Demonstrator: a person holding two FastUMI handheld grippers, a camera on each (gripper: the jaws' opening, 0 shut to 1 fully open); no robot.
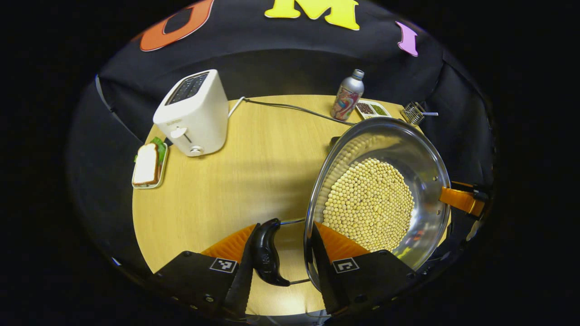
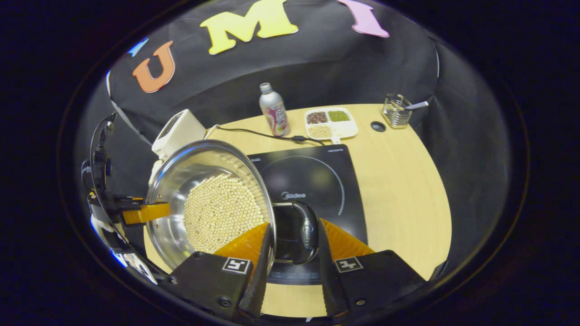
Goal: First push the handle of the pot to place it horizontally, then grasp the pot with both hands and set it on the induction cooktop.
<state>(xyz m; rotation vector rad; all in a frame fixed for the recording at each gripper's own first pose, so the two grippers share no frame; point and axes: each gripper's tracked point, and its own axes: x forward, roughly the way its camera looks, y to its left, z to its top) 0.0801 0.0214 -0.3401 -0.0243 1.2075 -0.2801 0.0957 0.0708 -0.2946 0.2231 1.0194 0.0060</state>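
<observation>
Both my grippers grip the pot (image 2: 213,203) by its side handles: left gripper (image 1: 281,258) and right gripper (image 2: 292,253) each clamped on one (level carry, beans stay in). Pot hangs beside the induction cooktop (image 2: 317,181), not yet set down.

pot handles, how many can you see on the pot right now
2. One black handle sits between the left gripper fingers on one side of the steel pot; the other sits between the right gripper fingers on the opposite side, above the induction cooktop.

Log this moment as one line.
phase: two-hand grasp | left gripper: straddles left handle | right gripper: straddles right handle | clamp: unclear | pot: holds beans, at induction cooktop edge
</observation>
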